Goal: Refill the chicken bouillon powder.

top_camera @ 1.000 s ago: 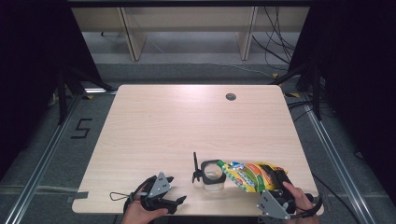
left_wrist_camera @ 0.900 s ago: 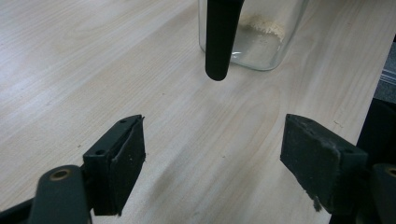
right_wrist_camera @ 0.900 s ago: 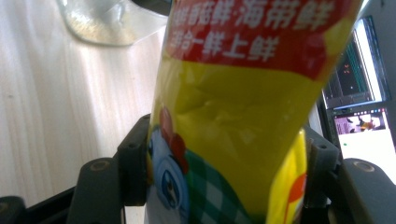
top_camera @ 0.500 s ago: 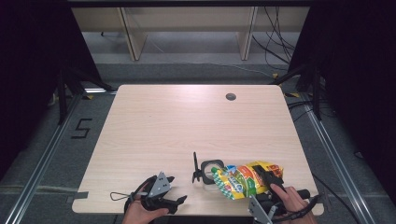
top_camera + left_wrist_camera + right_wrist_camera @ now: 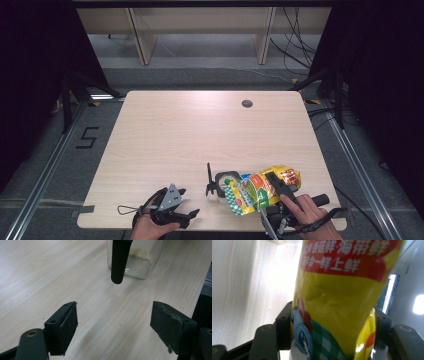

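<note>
At the near edge of the table (image 5: 200,130), the work looks like pouring from the yellow bag (image 5: 260,187) into the glass jar (image 5: 226,181), which stands just beside the bag's lower end with its black-handled lid (image 5: 209,180) swung open. The right gripper (image 5: 274,192) clamps the bag across its middle, jaws pressed into both sides so the film dents between them, and holds it tipped toward the jar. To my eye the pour goes best if the bag's mouth sits right over the jar's opening before it tilts further; whether the bag is open I cannot tell. The left gripper (image 5: 175,210) rests on the table near the jar, jaws wide with nothing between them, facing the jar (image 5: 135,258) and well placed to steady it. A slow tilt should keep the grains from spilling.
</note>
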